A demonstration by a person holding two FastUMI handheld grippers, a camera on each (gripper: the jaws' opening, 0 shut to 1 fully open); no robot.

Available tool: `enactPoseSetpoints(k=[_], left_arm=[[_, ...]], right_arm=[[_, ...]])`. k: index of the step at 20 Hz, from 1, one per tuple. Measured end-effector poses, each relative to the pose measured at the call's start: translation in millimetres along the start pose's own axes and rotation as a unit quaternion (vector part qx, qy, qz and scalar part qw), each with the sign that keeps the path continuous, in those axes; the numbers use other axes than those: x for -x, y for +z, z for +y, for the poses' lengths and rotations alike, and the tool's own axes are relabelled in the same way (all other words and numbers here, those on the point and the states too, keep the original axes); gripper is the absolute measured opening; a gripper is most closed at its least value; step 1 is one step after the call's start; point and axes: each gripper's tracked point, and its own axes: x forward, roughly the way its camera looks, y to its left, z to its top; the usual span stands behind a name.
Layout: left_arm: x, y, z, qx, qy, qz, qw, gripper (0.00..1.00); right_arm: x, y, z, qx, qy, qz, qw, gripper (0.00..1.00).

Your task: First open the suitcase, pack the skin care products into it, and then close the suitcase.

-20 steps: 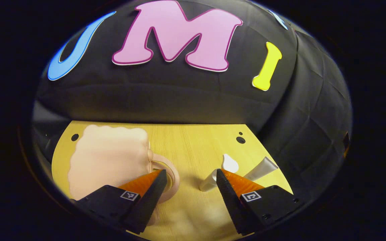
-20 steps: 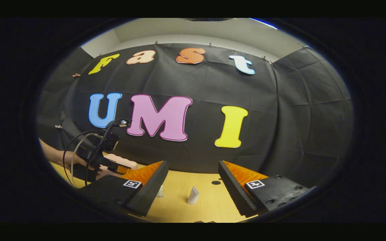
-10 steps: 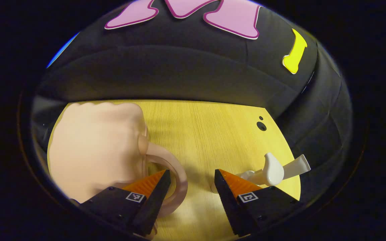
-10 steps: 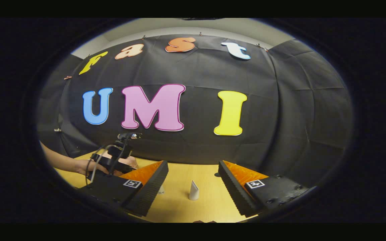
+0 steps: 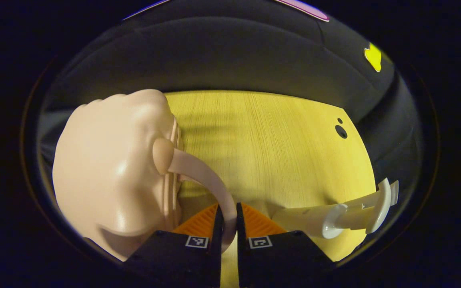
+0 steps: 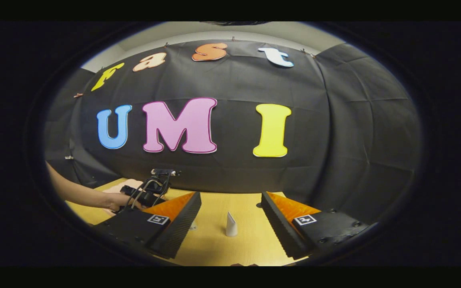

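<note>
While the right gripper is hanging spread over the surface, the left gripper is now pinching the closed suitcase's handle, readying opening.

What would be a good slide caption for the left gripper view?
The left tool shut on the curved handle of a closed pink suitcase, skin care tubes lying nearby on the wooden table.

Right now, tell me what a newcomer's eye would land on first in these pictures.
The pale pink suitcase lying closed on the left of the wooden table, its looped handle pinched between the left gripper's fingers. Next, the white skin care tubes lying just right of that gripper. In the right gripper view, the right gripper hangs open above the table.
</note>
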Motion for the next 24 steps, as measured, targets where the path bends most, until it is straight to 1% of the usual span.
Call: enactPoseSetpoints(k=[4,6,7,8,9,10,11,12,13,14,16,18,21,23,24], left_arm=[[20.1,12.1,-4.1,-0.035,0.002,-0.015,0.999,0.16],[34.9,15.8,-4.0,-0.031,-0.010,-0.013,0.999,0.15],[45.3,19.3,-5.1,-0.026,-0.022,-0.013,0.999,0.11],[57.9,22.0,-3.8,-0.022,-0.032,-0.017,0.999,0.15],[71.3,25.7,-1.6,-0.020,-0.037,-0.021,0.999,0.15],[80.1,30.9,-0.1,-0.021,-0.040,-0.027,0.999,0.11],[91.5,35.6,3.5,-0.028,-0.041,-0.033,0.998,0.15],[104.1,40.2,10.2,-0.034,-0.041,-0.038,0.998,0.15],[115.8,45.6,17.2,-0.039,-0.042,-0.041,0.997,0.15],[131.2,50.7,27.3,-0.039,-0.045,-0.044,0.997,0.15],[161.6,62.7,50.5,-0.038,-0.047,-0.049,0.997,0.15],[189.0,76.5,85.3,-0.042,-0.036,-0.062,0.997,0.15],[220.7,89.8,148.4,-0.058,-0.002,-0.070,0.996,0.15],[234.2,94.5,201.5,-0.079,0.039,-0.073,0.993,0.14],[237.4,96.9,236.3,-0.092,0.071,-0.074,0.990,0.15]], right_arm=[[-0.1,0.1,3.6,0.004,0.005,-0.004,1.000,0.97],[-0.2,3.1,8.5,0.008,0.007,-0.009,1.000,0.96],[-0.4,4.2,12.8,0.010,0.008,-0.010,1.000,0.96],[-0.3,6.0,17.2,0.013,0.010,-0.012,1.000,0.96],[0.3,8.1,22.4,0.019,0.011,-0.016,1.000,0.97],[-0.3,9.3,27.0,0.028,0.011,-0.018,0.999,0.97],[-0.3,9.6,32.1,0.036,0.011,-0.018,0.999,0.96],[0.5,11.8,37.7,0.041,0.012,-0.017,0.999,0.97],[3.5,16.2,43.1,0.042,0.012,-0.020,0.999,0.99],[6.6,22.4,48.6,0.039,0.011,-0.026,0.999,0.97],[11.4,32.3,59.7,0.035,0.006,-0.035,0.999,0.97],[16.8,38.5,69.9,0.039,-0.003,-0.042,0.998,0.97],[25.4,50.5,88.6,0.042,-0.009,-0.053,0.998,0.97],[29.0,53.6,99.4,0.043,-0.014,-0.057,0.997,0.96],[29.9,53.9,103.6,0.044,-0.018,-0.056,0.997,0.96]])
